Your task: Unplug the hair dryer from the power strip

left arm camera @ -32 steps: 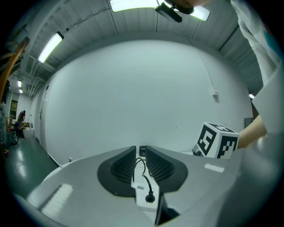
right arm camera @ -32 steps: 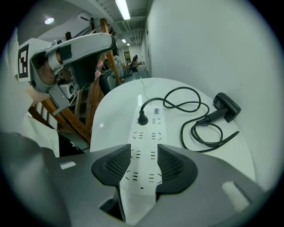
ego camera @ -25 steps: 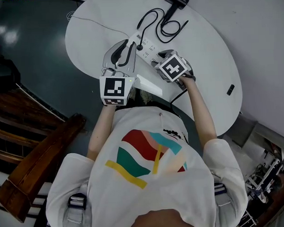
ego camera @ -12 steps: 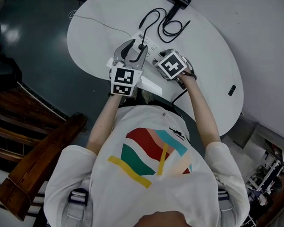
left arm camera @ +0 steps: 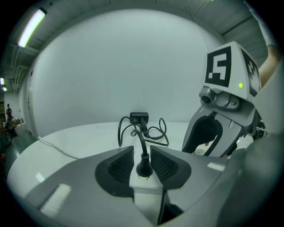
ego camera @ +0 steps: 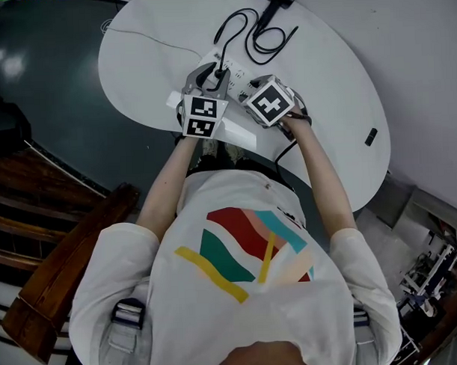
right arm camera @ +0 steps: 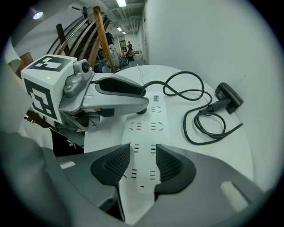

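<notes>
the left claw [left arm camera: 142,151] is clamping the black plug [left arm camera: 143,167], one pad pressing on each side of it. the plug is sitting in a socket of the white power strip [left arm camera: 144,185], and a sliver of its metal pins is showing between it and the strip. its black cord [left arm camera: 140,141] is rising out of the plug, then running across the round white table [left arm camera: 75,142] in loose loops to the hair dryer [left arm camera: 139,118]. the hair dryer is lying on the far side of the table, well apart from the strip.

the right claw [right arm camera: 143,153] is pointing along the strip from its other end. its jaws are standing a little apart with nothing gripped between them, and the strip, wider than the gap, is running beneath them. whether they are touching the strip i cannot tell. in the head view both claws are sitting side by side over the strip, near the table edge closest to the person.
</notes>
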Available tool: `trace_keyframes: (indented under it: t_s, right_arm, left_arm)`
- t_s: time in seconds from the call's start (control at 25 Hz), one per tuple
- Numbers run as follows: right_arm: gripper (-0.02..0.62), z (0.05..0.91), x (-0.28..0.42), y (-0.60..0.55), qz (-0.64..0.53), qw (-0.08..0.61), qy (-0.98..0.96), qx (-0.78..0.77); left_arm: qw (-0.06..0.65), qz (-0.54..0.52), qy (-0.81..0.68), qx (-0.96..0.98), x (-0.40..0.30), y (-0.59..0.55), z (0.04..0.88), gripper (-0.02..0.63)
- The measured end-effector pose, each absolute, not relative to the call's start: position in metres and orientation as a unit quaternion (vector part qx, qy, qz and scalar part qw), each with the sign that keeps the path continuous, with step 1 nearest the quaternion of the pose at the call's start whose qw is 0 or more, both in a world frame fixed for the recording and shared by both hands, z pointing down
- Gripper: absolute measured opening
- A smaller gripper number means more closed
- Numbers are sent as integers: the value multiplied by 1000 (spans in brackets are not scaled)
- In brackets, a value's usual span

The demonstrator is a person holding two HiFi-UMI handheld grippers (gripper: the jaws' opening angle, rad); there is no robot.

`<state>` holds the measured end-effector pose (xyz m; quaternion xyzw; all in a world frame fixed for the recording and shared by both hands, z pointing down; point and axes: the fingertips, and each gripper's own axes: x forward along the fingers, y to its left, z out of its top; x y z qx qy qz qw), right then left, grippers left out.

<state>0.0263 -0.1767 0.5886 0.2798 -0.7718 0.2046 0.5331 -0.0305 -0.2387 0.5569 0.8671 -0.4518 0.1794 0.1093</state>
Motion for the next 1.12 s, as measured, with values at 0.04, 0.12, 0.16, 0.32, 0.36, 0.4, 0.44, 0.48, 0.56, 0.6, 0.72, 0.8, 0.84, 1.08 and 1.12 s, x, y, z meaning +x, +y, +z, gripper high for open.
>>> trace_keyframes:
  t_s: [0.04,0.12,0.16,0.32,0.36,0.4,0.44,0.48,0.56,0.6,0.72,0.8,0.84,1.08,1.12]
  right_arm:
    - [201,589,26,-176,207,533,-772,278]
    - [201,589,26,-176,209,533,-772,277]
    - [201,589,26,-176,208,533,-771,277]
    - [199,589,24,-173,211,536,-771,271]
    - [199,590,23,-172,213,536,-771,269]
    - [199,590,23,-172,214,537,-771,269]
    - [199,590,24,-172,214,538,-770,268]
    - [199,590,24,-172,215,540,-769,267]
    - [199,591,23,-172,217,547,-764,263]
    - [199,591,23,-172,218,551,-762,260]
    - [199,591,23,-173,219,560,-758,254]
    - [199,591,23,-172,219,559,-759,252]
    - [199,590,24,-172,219,557,-761,252]
    - [198,591,23,-173,220,566,-757,239]
    - [198,592,23,-173,221,569,-756,237]
  left_arm:
    - [109,180,-450,868,-29,-239,558,102]
    - [106,181,-445,870,-25,-240,558,77]
    - [106,181,-444,871,-24,-240,559,61]
    - [117,168,-444,872,-24,-239,559,55]
    - [119,167,-442,873,-24,-240,558,53]
    - [119,167,-439,875,-24,-240,558,51]
    - [118,169,-436,876,-24,-240,558,49]
    - [118,173,-433,877,-24,-239,558,49]
    - [116,184,-427,878,-24,-239,557,48]
    - [114,189,-424,878,-23,-239,557,48]
    - [111,195,-415,881,-22,-239,556,46]
    - [110,195,-411,884,-21,-237,555,46]
    - [111,193,-409,885,-21,-237,554,46]
    - [111,199,-407,884,-24,-233,555,44]
    - [108,201,-403,886,-24,-232,555,45]
